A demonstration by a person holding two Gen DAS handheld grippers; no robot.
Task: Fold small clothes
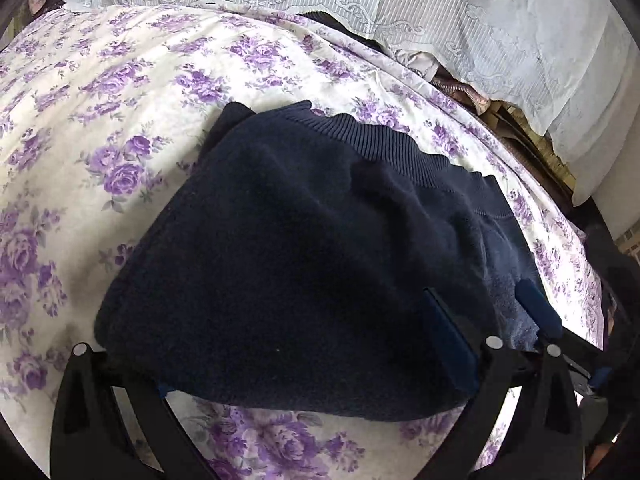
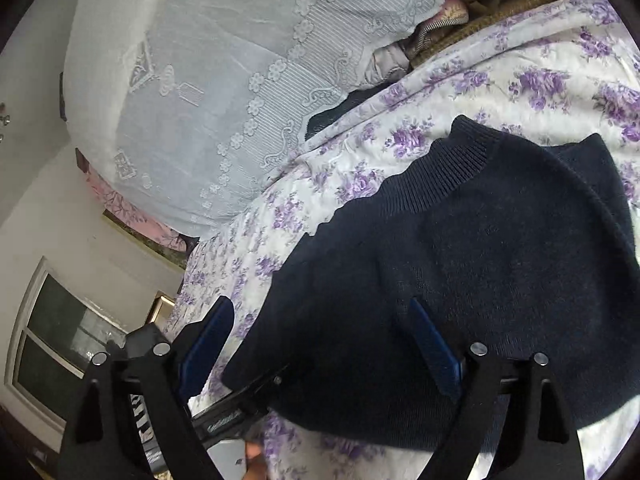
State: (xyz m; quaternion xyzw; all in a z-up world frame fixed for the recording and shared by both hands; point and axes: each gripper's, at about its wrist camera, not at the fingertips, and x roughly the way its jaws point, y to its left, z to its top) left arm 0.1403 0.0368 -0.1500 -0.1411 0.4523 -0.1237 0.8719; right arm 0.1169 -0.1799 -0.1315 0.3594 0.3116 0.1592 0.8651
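Purple roses on cream cotton cover the bed (image 1: 120,92), whose sheet lies smooth with a few soft creases. On the bed, near its edge, lies the sweater (image 1: 304,264), a navy knit with a fuzzy, felted face and a ribbed band along its far hem. It is folded into a rounded, roughly trapezoid pad, one corner poking up at the far left. Beyond the sweater hangs a pale lace curtain (image 1: 500,20), striped and embroidered with scrolls and small flowers; under it a strip of brown woven matting shows. From the right wrist view a white wall and a framed window (image 2: 52,344) stand left of the sweater.

The left tongs (image 1: 280,360) stand wide open, the sweater's near edge between the black fingers, the left finger mostly hidden under the cloth. Whether the blue pad (image 1: 448,332) presses the knit is hard to say. The right tongs (image 2: 320,344) are also wide apart, one pad over the sheet, the other over the sweater.
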